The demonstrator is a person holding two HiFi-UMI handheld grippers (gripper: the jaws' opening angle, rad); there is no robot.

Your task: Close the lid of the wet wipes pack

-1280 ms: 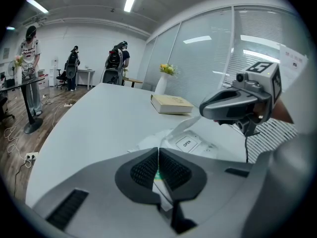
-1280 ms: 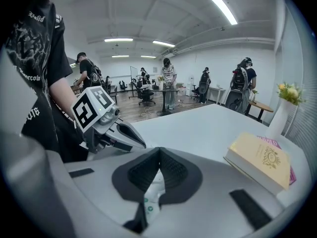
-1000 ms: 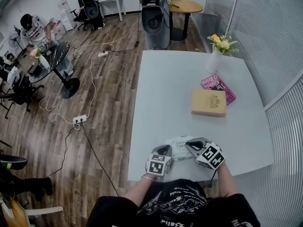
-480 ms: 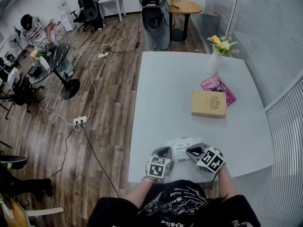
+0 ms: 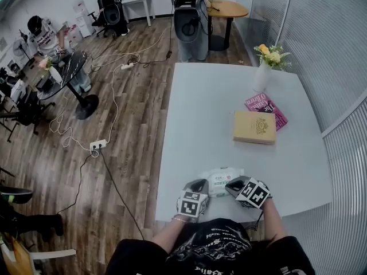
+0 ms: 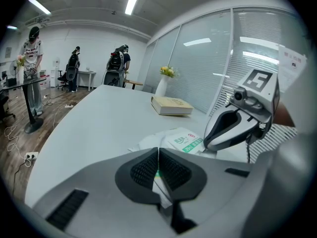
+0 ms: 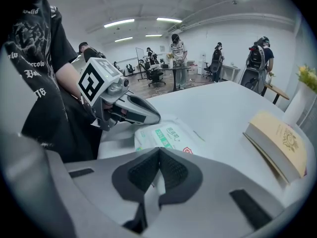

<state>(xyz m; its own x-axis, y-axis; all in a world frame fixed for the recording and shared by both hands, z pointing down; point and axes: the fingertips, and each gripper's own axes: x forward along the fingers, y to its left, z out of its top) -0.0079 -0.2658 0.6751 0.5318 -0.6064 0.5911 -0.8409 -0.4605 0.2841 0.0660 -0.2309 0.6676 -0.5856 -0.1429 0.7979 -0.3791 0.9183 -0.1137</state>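
The wet wipes pack (image 5: 222,179) lies flat on the white table (image 5: 195,113), close to the edge where the person stands, and the two tools flank it. The left gripper (image 5: 199,184) is at the pack's left end and the right gripper (image 5: 234,184) at its right end, both angled down toward it with their tips near each other. Beyond the pack, well apart from it, a tan book (image 5: 253,127) rests on a pink magazine (image 5: 270,104), and farther beyond still stands a white vase of flowers (image 5: 262,74). The head view gives this layout but is too small to show the jaws or the lid. The left gripper view shows that gripper's pads closed against each other. A thin green line shows in the seam, and whether a bit of the pack's film is nipped there cannot be told. Just past the pads it shows the pack's green-and-white printed label, with the right gripper's tip lowered onto or just above the pack's right side. The right gripper view shows its own jaws fully together with nothing between them and the pack directly ahead. It also shows the left gripper's closed tip over the pack's far corner, beside the person's dark printed shirt (image 7: 34,73). No view shows whether the lid flap is fully sealed.
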